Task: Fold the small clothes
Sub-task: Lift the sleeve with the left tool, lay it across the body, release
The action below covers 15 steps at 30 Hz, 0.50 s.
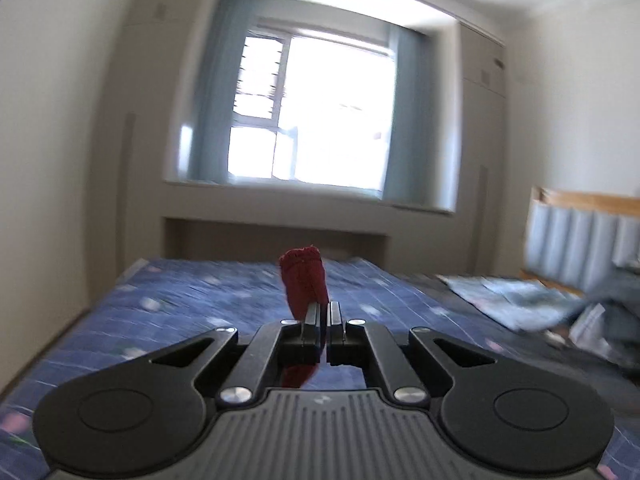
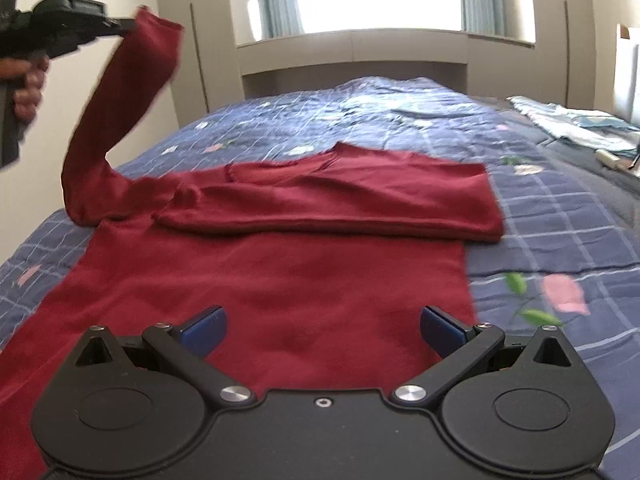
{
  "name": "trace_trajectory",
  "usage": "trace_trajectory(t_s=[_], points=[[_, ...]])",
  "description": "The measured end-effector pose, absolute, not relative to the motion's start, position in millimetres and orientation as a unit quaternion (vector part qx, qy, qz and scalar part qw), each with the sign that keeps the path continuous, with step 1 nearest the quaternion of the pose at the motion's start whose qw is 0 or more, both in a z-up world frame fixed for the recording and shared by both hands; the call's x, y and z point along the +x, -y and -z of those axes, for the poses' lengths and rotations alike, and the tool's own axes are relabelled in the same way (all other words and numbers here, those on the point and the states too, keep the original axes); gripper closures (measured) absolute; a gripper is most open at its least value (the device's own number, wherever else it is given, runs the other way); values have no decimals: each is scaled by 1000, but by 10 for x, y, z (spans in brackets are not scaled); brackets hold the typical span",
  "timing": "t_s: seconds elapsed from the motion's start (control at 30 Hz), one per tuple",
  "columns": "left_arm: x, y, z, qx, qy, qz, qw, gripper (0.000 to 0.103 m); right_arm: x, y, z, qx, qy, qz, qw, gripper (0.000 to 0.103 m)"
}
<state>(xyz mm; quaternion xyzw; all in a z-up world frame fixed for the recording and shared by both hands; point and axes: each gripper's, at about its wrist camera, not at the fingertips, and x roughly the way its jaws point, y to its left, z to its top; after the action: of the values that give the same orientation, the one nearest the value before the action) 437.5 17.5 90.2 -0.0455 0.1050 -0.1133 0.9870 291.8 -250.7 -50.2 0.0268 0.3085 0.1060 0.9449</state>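
A dark red long-sleeved top [image 2: 280,280] lies flat on the blue quilted bed [image 2: 560,240]. One sleeve [image 2: 360,204] is folded across its chest. The other sleeve [image 2: 120,120] is lifted high at the left, its cuff [image 1: 302,280] pinched in my left gripper [image 1: 324,312], which is shut on it. A hand [image 2: 28,80] holds that gripper [image 2: 120,26] up in the right wrist view. My right gripper [image 2: 322,330] hovers open over the top's lower part, nothing between its blue pads [image 2: 204,330].
Light blue clothes [image 2: 576,124] lie in a pile at the bed's right side. A padded headboard [image 1: 580,248] stands further right. Behind the bed are a window [image 1: 312,116] with curtains and tall cupboards.
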Motion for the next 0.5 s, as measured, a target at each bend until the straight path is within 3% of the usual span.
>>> trace_trajectory(t_s=[0.17,0.37,0.5], points=[[4385,462,-460,-43,-163,171,971,102,2903,2737,421,12,-301,-87,950,0],[4368,720,229,-32,-239,208,948,102,2808,3009,417,5,-299,-55,953,0],[4355,713,409,-46,-275,227,933,99,2767,3138,463,13,-306,-36,951,0]])
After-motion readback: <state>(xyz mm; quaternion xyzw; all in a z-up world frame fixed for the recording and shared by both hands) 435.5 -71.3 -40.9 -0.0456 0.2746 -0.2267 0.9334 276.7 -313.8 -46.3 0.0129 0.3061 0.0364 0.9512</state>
